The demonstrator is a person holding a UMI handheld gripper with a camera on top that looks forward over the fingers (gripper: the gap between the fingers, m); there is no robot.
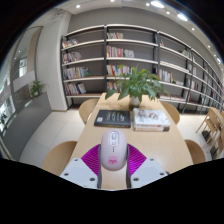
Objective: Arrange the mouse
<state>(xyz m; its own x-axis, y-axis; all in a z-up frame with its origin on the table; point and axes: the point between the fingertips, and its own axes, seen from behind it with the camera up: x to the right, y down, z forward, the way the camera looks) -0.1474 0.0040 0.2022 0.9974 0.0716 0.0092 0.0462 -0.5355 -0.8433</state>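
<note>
Between the jaws sits the mouse (pixel 113 152), and both pads (pixel 93 157) seem to press its sides, so it is gripped above the table (pixel 150 140). Better to lower it flat, near the book (pixel 151 118), before releasing.

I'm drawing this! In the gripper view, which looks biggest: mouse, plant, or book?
1. Plant, biggest.
2. Mouse, between the claw fingers.
3. Book.
The mouse and book look close, and the mouse is nearest the camera, so that order is unsure.
</note>
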